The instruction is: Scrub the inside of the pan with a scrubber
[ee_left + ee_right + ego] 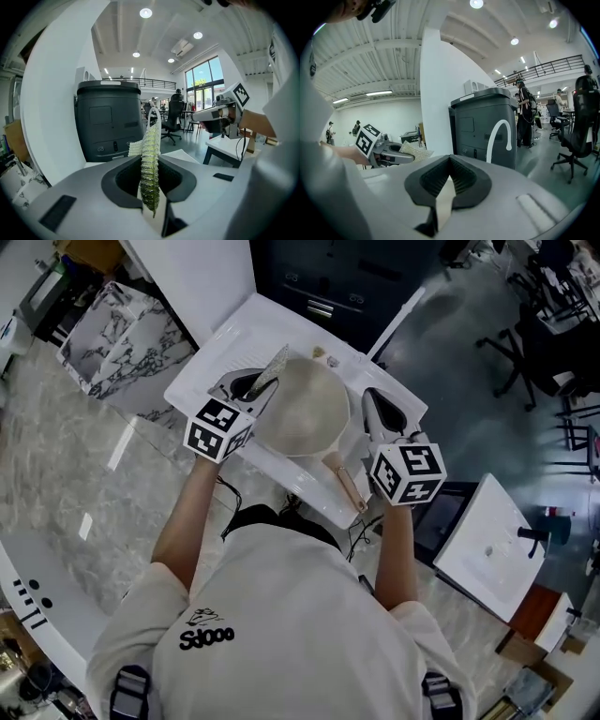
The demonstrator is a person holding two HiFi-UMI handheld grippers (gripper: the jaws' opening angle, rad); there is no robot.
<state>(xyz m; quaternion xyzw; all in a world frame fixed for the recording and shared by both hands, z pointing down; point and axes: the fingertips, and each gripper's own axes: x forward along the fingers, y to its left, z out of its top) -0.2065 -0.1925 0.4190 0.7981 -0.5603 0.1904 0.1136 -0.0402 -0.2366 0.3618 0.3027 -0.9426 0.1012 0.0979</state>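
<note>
Seen from the head view, the pan (305, 413) sits in the white sink (211, 367), a pale round bowl with its wooden handle (345, 486) running off toward 5 o'clock.

The left gripper (262, 382) is at the pan's 10 o'clock. Its jaws are clamped on the scrubber (275, 367), a thin green-tinged mesh sheet held edge-on. In the left gripper view the sheet stands upright between the dark pads and rises well past their tips. From above, the free end of the scrubber lies over the pan's rim at about 11 o'clock. Whether it touches the rim or hangs just above it I cannot tell.

The right gripper (373, 404) is at the pan's 3 o'clock, just beside the rim and pointing toward 11 o'clock. Its own view shows the jaws drawn together at the tips, with only a pale sliver in the gap beneath them. That view also shows the other gripper off at 9 o'clock, the scrubber jutting from its jaws.

A dark grey bin (108, 122) stands beyond the sink, with the white arched tap (499, 136) in front of it.
</note>
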